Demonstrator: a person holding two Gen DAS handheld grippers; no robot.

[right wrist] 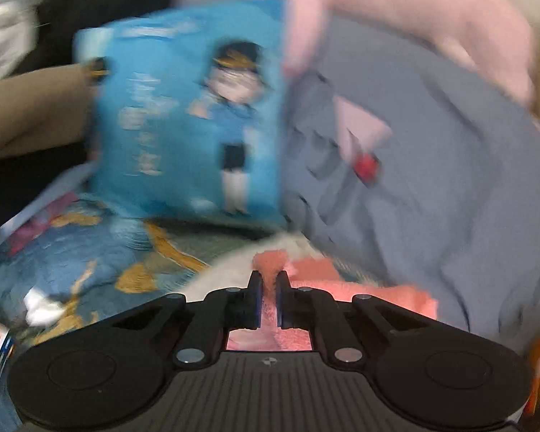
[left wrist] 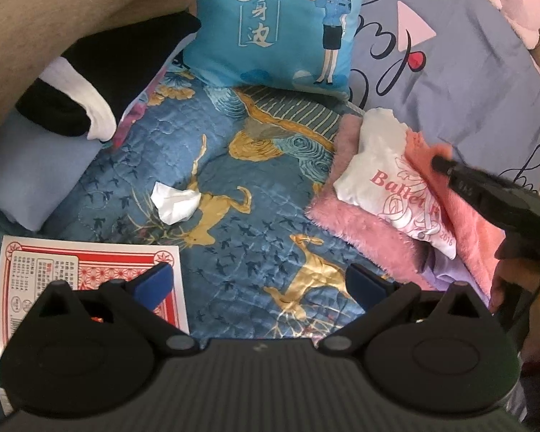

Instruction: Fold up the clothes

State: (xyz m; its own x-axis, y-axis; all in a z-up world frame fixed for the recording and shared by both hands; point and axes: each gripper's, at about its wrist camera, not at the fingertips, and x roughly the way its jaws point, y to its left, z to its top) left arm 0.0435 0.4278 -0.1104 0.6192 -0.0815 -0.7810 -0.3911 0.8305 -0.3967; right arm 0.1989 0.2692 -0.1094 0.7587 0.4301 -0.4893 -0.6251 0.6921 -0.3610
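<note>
A heap of clothes lies on the right of the bed: a pink fuzzy garment (left wrist: 356,223), a white garment (left wrist: 374,165) printed "Ballet", and a coral fleece cloth (left wrist: 464,223) over them. My right gripper (left wrist: 438,161) comes in from the right, its tip at the coral fleece's upper edge. The blurred right wrist view shows my right gripper (right wrist: 268,280) shut on a ridge of the coral fleece (right wrist: 270,262), which stands up between the pads. My left gripper (left wrist: 259,284) hangs open over the blue bedspread (left wrist: 234,165) with nothing between its fingers.
Folded black-and-white clothes (left wrist: 72,90) sit on a light blue fold (left wrist: 28,172) at the left. A crumpled tissue (left wrist: 176,201) and a red printed sheet (left wrist: 72,262) lie on the bedspread. A blue cartoon cushion (left wrist: 280,25) and a grey duvet (left wrist: 468,82) stand behind.
</note>
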